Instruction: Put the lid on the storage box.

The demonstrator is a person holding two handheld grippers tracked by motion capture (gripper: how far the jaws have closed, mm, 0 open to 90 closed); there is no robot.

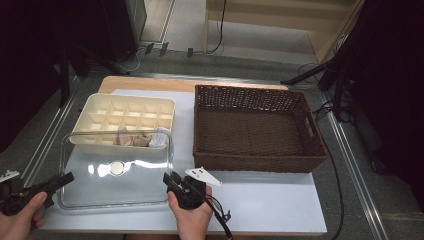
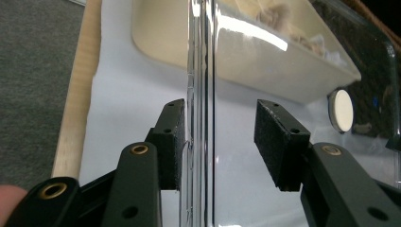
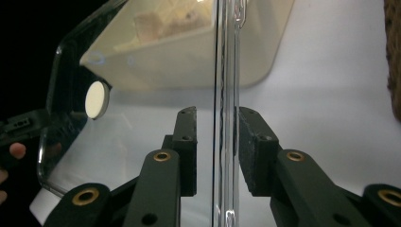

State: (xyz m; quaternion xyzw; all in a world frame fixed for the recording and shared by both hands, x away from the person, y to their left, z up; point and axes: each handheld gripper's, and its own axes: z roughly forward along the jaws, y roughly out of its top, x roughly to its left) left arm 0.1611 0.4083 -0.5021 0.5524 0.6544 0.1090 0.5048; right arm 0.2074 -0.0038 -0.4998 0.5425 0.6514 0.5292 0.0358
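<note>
High view, lower left of the frame: a clear lid (image 1: 117,172) lies tilted, its far edge propped on the near rim of the cream divided tray (image 1: 125,122) and its near edge low over the white counter (image 1: 265,200). A round white knob (image 1: 117,167) sits near the lid's middle.

The left tool (image 1: 67,178) meets the lid's left edge at the frame's lower left; the right tool (image 1: 171,179) meets its right edge at lower centre. In the left gripper view the left tool (image 2: 218,142) straddles the lid's rim (image 2: 203,118): one pad touches the rim, the other stands apart from it, so the jaws are spread. In the right gripper view the right tool (image 3: 215,146) pinches the rim (image 3: 227,118), both pads close against it.

The brown wicker basket (image 1: 257,165) fills the centre right, just beside the tray and lid, with a narrow strip of counter between. Open counter lies along the lower right of the frame, in front of the basket. The lid's left edge lies close to the counter's left edge.
</note>
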